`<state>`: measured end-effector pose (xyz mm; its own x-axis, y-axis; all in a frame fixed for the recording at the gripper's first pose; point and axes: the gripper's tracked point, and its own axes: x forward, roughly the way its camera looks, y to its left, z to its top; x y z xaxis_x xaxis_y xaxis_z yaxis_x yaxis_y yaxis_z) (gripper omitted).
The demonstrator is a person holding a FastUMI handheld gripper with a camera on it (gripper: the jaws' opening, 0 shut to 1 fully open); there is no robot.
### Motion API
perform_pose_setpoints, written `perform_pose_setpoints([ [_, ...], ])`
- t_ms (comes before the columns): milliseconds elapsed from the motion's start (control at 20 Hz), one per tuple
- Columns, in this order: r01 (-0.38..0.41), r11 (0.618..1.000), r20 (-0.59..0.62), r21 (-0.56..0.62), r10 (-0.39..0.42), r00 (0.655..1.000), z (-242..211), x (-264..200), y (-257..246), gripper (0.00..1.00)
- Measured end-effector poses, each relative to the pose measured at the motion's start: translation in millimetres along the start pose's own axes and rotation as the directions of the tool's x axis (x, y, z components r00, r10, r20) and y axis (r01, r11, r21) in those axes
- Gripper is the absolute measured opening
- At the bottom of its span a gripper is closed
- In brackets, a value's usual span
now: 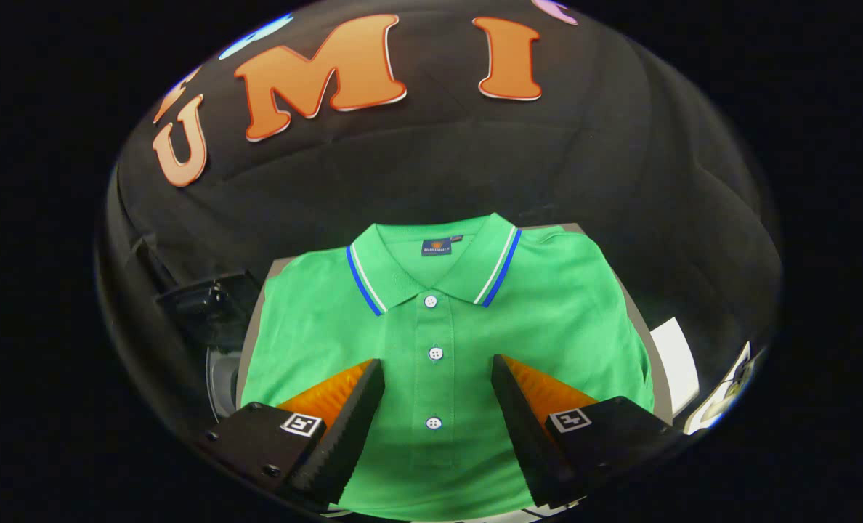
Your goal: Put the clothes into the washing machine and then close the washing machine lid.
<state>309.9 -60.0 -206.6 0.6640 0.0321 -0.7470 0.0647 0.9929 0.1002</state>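
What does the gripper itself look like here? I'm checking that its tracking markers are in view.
The gripper has two wedge-shaped fingers with serrated, toothed inner faces. Each sits on a blocky base bearing a small square black-and-white marker, and screw heads show on the left base.

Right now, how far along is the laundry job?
Nothing looks done: the green polo shirt lies flat and folded on its surface. In hand: the gripper is over it, jaws open either side of the button placket, not touching. Left: grasping, loading it into the washer, closing the lid.
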Motion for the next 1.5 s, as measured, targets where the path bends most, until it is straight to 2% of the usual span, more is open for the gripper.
perform_pose_setpoints([
  [450,0.017,1.0,-0.21,-0.012,-0.019,0.978,1,3,6,0.97],
  [550,0.012,1.0,-0.239,-0.007,-0.013,0.971,1,3,10,0.92],
  [800,0.005,1.0,-0.263,-0.028,-0.012,0.965,2,1,9,0.6],
  [900,-0.017,0.999,-0.273,-0.028,0.008,0.962,2,-2,15,0.6],
  [1000,-0.016,0.999,-0.277,-0.03,0.007,0.961,1,1,11,0.5],
  [1500,-0.028,0.999,-0.284,-0.039,0.016,0.959,2,-2,12,0.5],
])
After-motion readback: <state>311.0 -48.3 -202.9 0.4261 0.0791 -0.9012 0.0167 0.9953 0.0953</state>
